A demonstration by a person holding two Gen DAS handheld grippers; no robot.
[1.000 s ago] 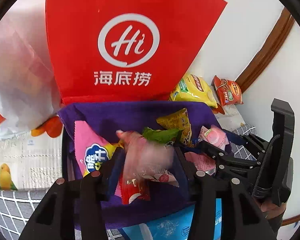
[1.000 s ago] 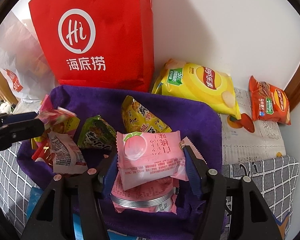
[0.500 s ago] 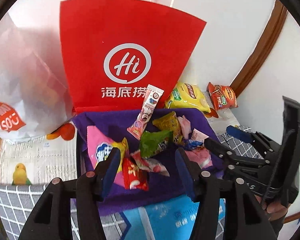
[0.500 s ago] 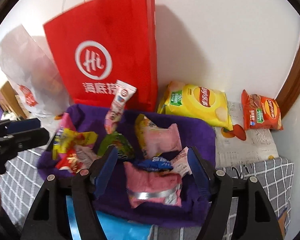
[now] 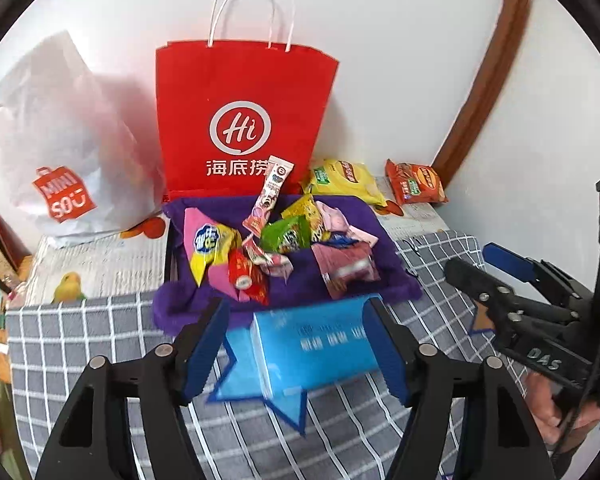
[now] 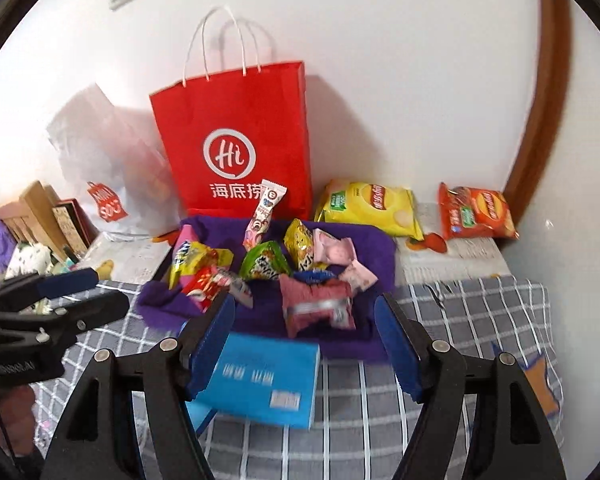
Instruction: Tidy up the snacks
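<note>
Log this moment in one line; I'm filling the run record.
left gripper: open, empty | right gripper: open, empty | snacks: piled on purple cloth | blue box: in front of cloth

A: Can you read the blue box (image 5: 316,344)?

B: No. Its print is smeared in both views, and the left claw's pads (image 5: 204,344) cover its edges.

A: The pink packet (image 6: 320,306) at the front of the purple tray (image 5: 396,280)?

B: Its label is a blur too. The small dark blue wrapper (image 6: 314,276) behind it is mostly buried.

A: And the right claw (image 5: 480,272) in the left view?

B: Its handle runs off the frame's right edge. The clutter (image 6: 24,240) at far left is too small to name.
</note>
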